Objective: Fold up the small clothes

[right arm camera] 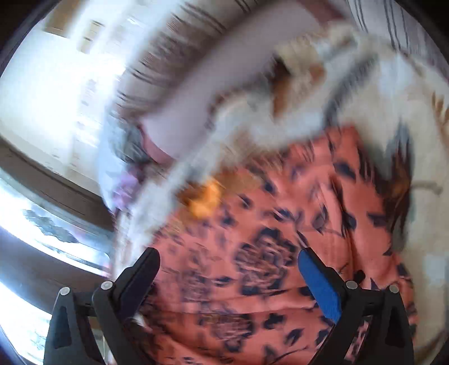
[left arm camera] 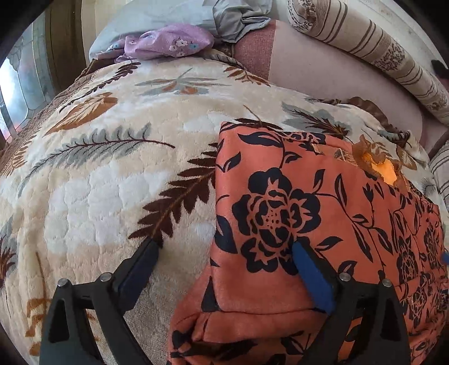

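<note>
**Both tools spread wide over the orange garment on the bed**

The orange garment (left arm camera: 322, 224), printed with dark flowers and leaves, lay on the blanket (left arm camera: 112, 157) that covered the bed. The blanket was cream with brown, grey and rust leaves. In the left wrist view the garment looked folded: it had a straight left edge, a sharp far corner and a doubled hem at its near end. On the far right part of the garment a small frilled neck opening (left arm camera: 381, 168) showed a yellow-orange lining.

The left tool (left arm camera: 224, 250) was spread wide and held nothing. Its blue-padded finger (left arm camera: 311, 278) stood over the garment, just inside the left edge, and its other finger stood over the blanket beside the garment. Whether the blue finger touched the cloth, I cannot tell.

The right tool (right arm camera: 228, 262) was also spread wide, with nothing pinched. The right wrist view was much blurred, but both of its fingers stood over the orange garment (right arm camera: 280, 266), and the garment filled the space between them.

Beyond the garment, at the far end of the bed, lay a small lilac cloth with flowers (left arm camera: 168, 42) beside a pale blue-grey cloth (left arm camera: 238, 19). A striped pillow (left arm camera: 378, 56) lay far to the right of the garment.
</note>
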Tool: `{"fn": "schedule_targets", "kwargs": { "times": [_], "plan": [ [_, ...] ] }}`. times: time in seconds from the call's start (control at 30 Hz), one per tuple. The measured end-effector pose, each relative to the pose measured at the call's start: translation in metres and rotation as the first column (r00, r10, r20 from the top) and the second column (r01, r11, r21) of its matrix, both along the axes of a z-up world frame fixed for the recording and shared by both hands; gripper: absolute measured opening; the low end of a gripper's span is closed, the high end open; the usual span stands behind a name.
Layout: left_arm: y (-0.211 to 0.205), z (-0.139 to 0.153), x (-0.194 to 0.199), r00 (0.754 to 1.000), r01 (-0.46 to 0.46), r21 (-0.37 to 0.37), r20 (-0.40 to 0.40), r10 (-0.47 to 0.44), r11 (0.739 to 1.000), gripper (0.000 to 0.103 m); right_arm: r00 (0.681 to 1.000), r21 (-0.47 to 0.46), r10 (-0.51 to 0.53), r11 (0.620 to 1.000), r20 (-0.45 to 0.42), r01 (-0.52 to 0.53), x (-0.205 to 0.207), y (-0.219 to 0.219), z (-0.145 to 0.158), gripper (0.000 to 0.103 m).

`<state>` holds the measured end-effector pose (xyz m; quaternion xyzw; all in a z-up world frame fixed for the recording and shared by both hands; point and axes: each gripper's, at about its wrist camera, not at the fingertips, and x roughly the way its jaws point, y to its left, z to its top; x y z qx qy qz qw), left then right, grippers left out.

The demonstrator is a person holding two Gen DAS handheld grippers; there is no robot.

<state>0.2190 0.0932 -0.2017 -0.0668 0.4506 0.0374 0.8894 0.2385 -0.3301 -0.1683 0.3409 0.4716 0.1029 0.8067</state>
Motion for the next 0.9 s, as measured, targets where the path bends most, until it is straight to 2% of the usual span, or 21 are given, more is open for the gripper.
{"fn": "schedule_targets", "kwargs": {
  "times": [0.03, 0.07, 0.2, 0.27, 0.3, 0.33, 0.37, 0.43, 0.5, 0.57, 0.6, 0.63, 0.67, 0.7, 0.77, 0.87, 0.9],
  "plan": [
    [-0.001, 0.0, -0.001, 1.0, 0.003, 0.009, 0.007, -0.003, 1.0, 0.098, 0.995, -0.012, -0.024, 1.0, -0.098, 0.023, 0.005, -0.002, -0.025, 0.093],
    [-0.002, 0.0, -0.001, 1.0, 0.004, 0.013, 0.009, -0.004, 1.0, 0.099, 0.998, -0.025, -0.051, 0.998, -0.039, 0.05, 0.002, -0.002, -0.02, 0.093],
    [-0.006, -0.003, 0.004, 1.0, 0.009, 0.02, 0.013, -0.009, 1.0, 0.102, 0.996, -0.046, -0.008, 0.999, 0.093, 0.012, 0.01, 0.014, 0.025, 0.093],
    [-0.006, -0.003, 0.003, 1.0, 0.008, 0.021, 0.017, -0.009, 1.0, 0.102, 0.989, -0.055, -0.002, 0.998, 0.146, 0.01, 0.025, 0.013, 0.03, 0.094],
    [-0.006, -0.003, 0.002, 1.0, 0.008, 0.016, 0.018, -0.009, 1.0, 0.102, 0.99, -0.083, -0.01, 0.996, 0.139, 0.021, 0.036, 0.008, 0.022, 0.096],
    [-0.005, -0.003, 0.002, 1.0, 0.009, 0.014, 0.019, -0.009, 1.0, 0.103, 0.997, -0.139, -0.036, 0.989, 0.073, 0.046, 0.045, 0.001, 0.009, 0.098],
    [-0.005, -0.003, 0.002, 1.0, 0.009, 0.016, 0.02, -0.01, 1.0, 0.103, 0.996, -0.15, -0.076, 0.986, -0.045, 0.069, 0.054, -0.011, -0.014, 0.096],
    [-0.005, -0.004, 0.002, 1.0, 0.009, 0.016, 0.02, -0.009, 1.0, 0.103, 0.994, -0.122, -0.109, 0.987, 0.013, 0.11, 0.047, -0.014, -0.003, 0.096],
    [-0.004, -0.005, 0.002, 1.0, 0.01, 0.016, 0.023, -0.01, 1.0, 0.103, 0.992, -0.108, -0.093, 0.989, 0.079, 0.102, 0.031, -0.003, 0.02, 0.096],
    [-0.005, -0.005, 0.002, 1.0, 0.008, 0.022, 0.023, -0.009, 1.0, 0.103, 0.991, -0.091, -0.06, 0.993, 0.124, 0.072, 0.014, 0.006, 0.025, 0.096],
    [-0.005, -0.005, 0.002, 1.0, 0.008, 0.023, 0.025, -0.009, 1.0, 0.103, 0.994, -0.127, -0.028, 0.991, 0.104, 0.041, 0.011, 0.01, 0.017, 0.098],
    [-0.005, -0.005, 0.001, 1.0, 0.009, 0.02, 0.025, -0.009, 1.0, 0.103, 0.999, -0.189, 0.006, 0.982, 0.048, 0.004, 0.012, 0.016, 0.0, 0.098],
    [-0.004, -0.005, 0.001, 1.0, 0.009, 0.018, 0.025, -0.009, 1.0, 0.103, 0.999, -0.211, 0.025, 0.977, -0.021, -0.029, 0.016, 0.017, -0.02, 0.097],
    [-0.004, -0.005, 0.001, 1.0, 0.009, 0.018, 0.024, -0.009, 1.0, 0.103, 1.0, -0.222, 0.017, 0.975, 0.013, -0.014, 0.013, 0.018, -0.016, 0.096],
    [-0.003, -0.004, 0.002, 1.0, 0.009, 0.014, 0.024, -0.009, 1.0, 0.103, 1.0, -0.231, -0.019, 0.973, 0.025, 0.024, 0.006, 0.025, 0.007, 0.096],
    [-0.004, -0.004, 0.002, 1.0, 0.009, 0.018, 0.024, -0.009, 1.0, 0.103, 0.992, -0.226, 0.037, 0.974, 0.117, -0.009, -0.012, 0.043, 0.035, 0.097],
    [-0.004, -0.005, 0.002, 1.0, 0.009, 0.012, 0.025, -0.009, 1.0, 0.103, 0.992, -0.238, 0.049, 0.971, 0.114, -0.02, -0.016, 0.046, 0.031, 0.098]
  ]
}}
